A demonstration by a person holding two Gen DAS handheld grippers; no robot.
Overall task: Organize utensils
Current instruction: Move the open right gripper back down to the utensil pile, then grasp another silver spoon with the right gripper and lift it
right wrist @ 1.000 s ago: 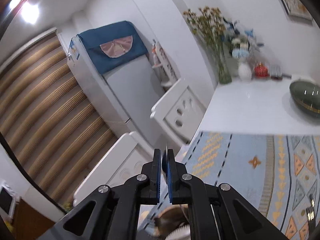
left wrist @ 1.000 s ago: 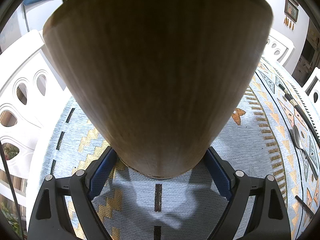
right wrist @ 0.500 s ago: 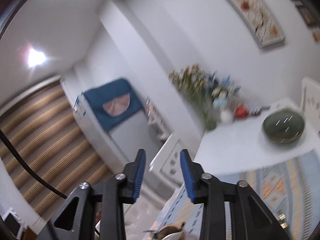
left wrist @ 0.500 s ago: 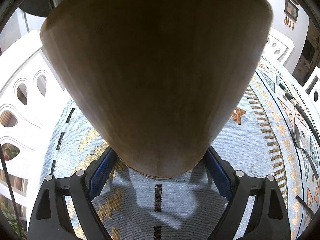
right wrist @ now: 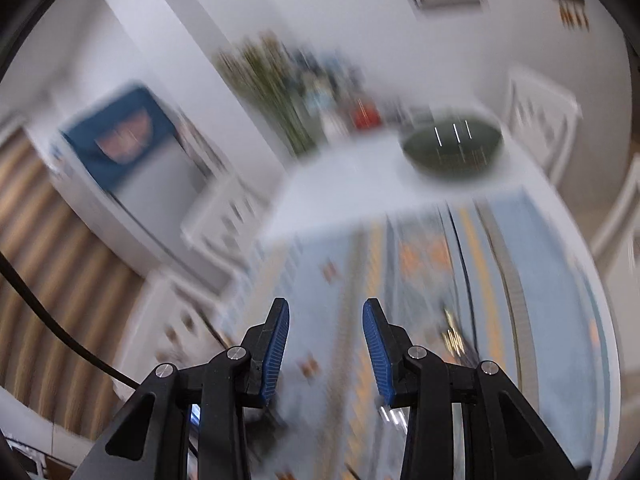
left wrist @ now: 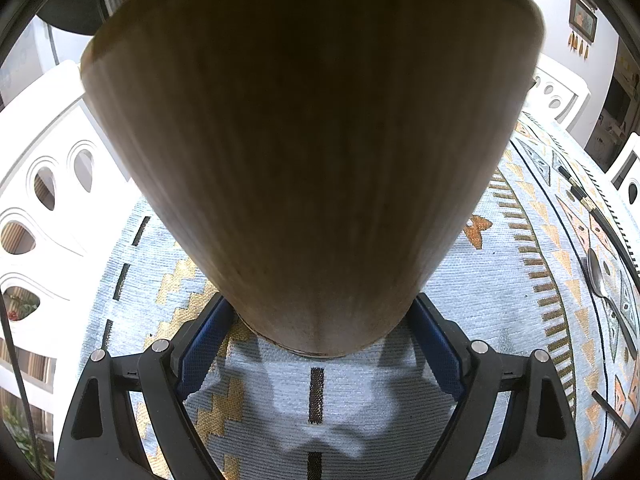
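the whole view is smeared with motion blur. the right gripper [right wrist: 325, 344] has its blue-padded fingers [right wrist: 276, 350] apart with nothing between them, above a patterned cloth [right wrist: 420, 280] on the white tabletop [right wrist: 340, 184]. far right sits a dark green bowl [right wrist: 452, 148]; far left, a vase of flowers [right wrist: 272, 92].

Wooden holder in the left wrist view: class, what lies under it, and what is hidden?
The patterned tablecloth lies under the wooden holder. Its inside and contents are hidden by its wall.
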